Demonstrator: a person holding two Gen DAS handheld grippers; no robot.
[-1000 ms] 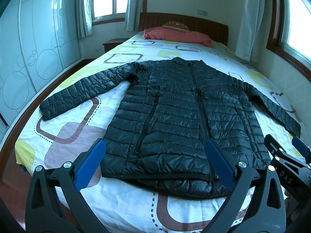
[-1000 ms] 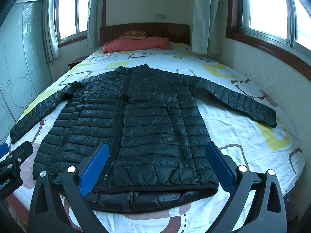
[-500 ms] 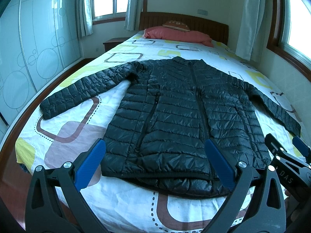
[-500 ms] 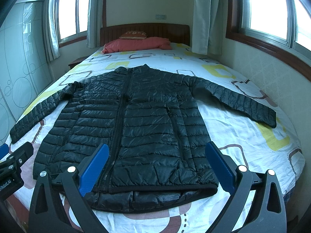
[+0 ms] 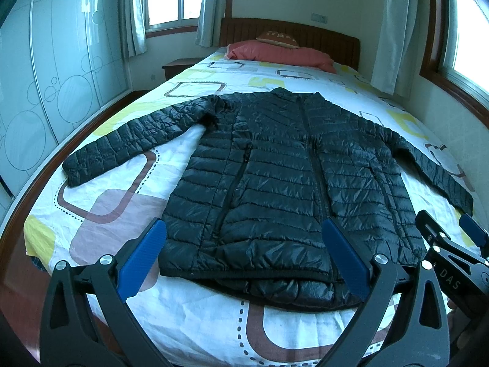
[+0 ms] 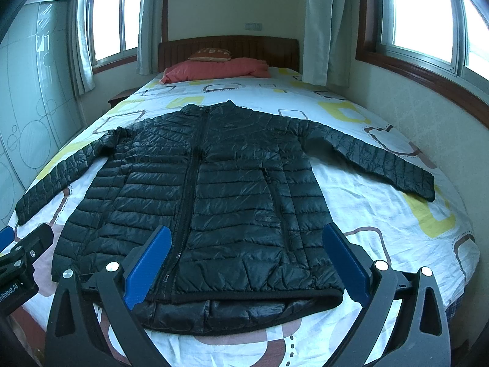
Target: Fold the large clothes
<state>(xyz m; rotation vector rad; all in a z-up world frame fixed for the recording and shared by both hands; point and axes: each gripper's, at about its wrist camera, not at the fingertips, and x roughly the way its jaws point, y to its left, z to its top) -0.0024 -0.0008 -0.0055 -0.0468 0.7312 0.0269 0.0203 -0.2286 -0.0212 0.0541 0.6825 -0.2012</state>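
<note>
A black quilted puffer jacket (image 5: 284,177) (image 6: 214,202) lies flat on the bed, front up and zipped, collar toward the headboard, both sleeves spread out to the sides. Its hem faces me at the foot of the bed. My left gripper (image 5: 243,257) hovers open above the hem's left half, blue pads wide apart with nothing between them. My right gripper (image 6: 244,260) hovers open over the hem's right half, also empty. The right gripper's body (image 5: 452,263) shows at the right edge of the left wrist view, and the left gripper's body (image 6: 18,263) shows at the left edge of the right wrist view.
The bed sheet (image 5: 116,202) is white with brown and yellow squares. A pink pillow (image 6: 214,68) and small cushion lie by the wooden headboard (image 5: 290,35). A glass wardrobe (image 5: 45,76) stands left, a nightstand (image 5: 178,65) sits beside the bed, and a windowed wall (image 6: 428,70) runs along the right.
Both views have shifted very slightly; the jacket lies as before and both grippers stay open.
</note>
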